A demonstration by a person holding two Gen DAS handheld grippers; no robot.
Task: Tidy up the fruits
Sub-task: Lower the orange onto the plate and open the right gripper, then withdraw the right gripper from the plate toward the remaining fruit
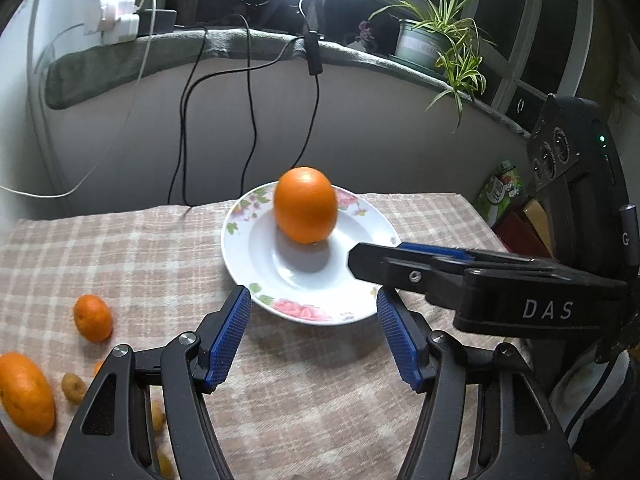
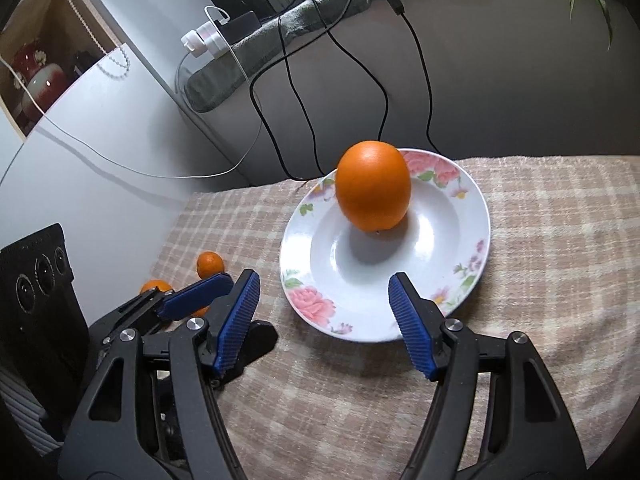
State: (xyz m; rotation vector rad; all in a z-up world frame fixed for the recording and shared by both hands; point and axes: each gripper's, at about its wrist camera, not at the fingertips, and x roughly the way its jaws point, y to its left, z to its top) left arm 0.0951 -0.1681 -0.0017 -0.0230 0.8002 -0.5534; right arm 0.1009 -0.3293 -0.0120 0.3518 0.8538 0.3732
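A large orange stands in a white floral plate on the checked tablecloth; it also shows in the right wrist view on the plate. My left gripper is open and empty at the plate's near rim. My right gripper is open and empty over the plate's near edge; it also shows in the left wrist view at the right. A mandarin, a bigger orange and small brown fruits lie at the left.
Black cables hang down the wall behind the table. A potted plant and a power strip sit on the ledge. Boxes stand beyond the table's right edge. Two mandarins lie left of the plate.
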